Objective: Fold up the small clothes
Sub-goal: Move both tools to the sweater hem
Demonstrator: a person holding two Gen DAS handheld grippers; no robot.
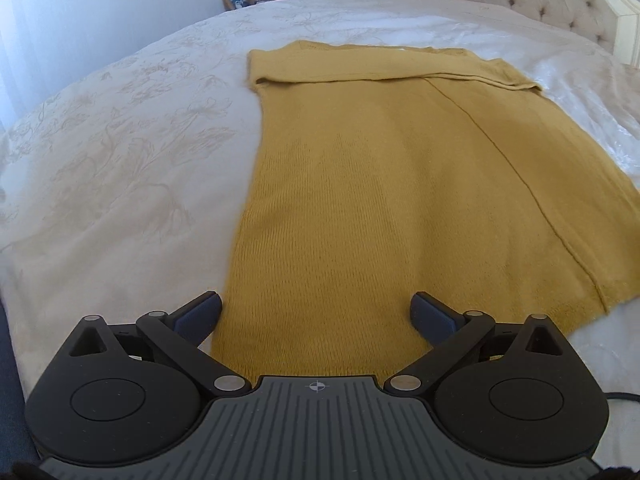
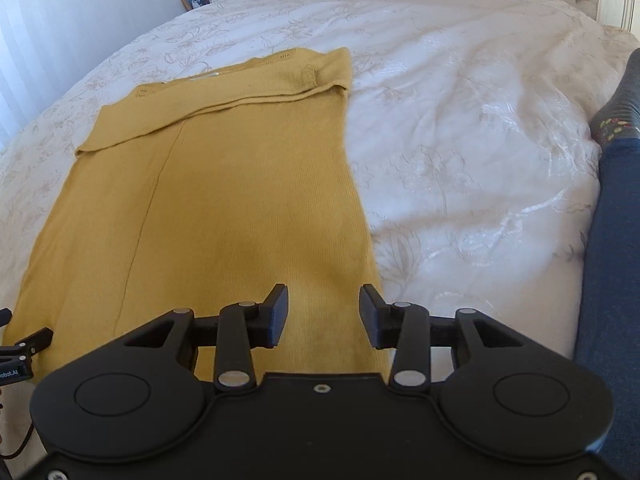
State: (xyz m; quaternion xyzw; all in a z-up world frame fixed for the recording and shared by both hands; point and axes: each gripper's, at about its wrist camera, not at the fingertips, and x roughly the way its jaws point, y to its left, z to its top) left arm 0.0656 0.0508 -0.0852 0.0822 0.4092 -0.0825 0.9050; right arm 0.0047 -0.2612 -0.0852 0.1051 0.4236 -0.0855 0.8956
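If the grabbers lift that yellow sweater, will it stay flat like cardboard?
Probably not. The yellow sweater is soft knit and lies limp on the bed, so it would likely droop. Its folded top edge may fall open. It looks thin, so probably light.

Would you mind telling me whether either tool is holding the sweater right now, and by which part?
Nothing is held: the left tool and right tool are both open above the sweater's near hem.

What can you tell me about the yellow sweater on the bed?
The sweater is a mustard-yellow knit lying flat on the white bedspread. Both sides look folded inward, leaving a lengthwise edge line, and a folded band crosses its far end. Both open tongs, left and right, sit over its near hem without gripping it.
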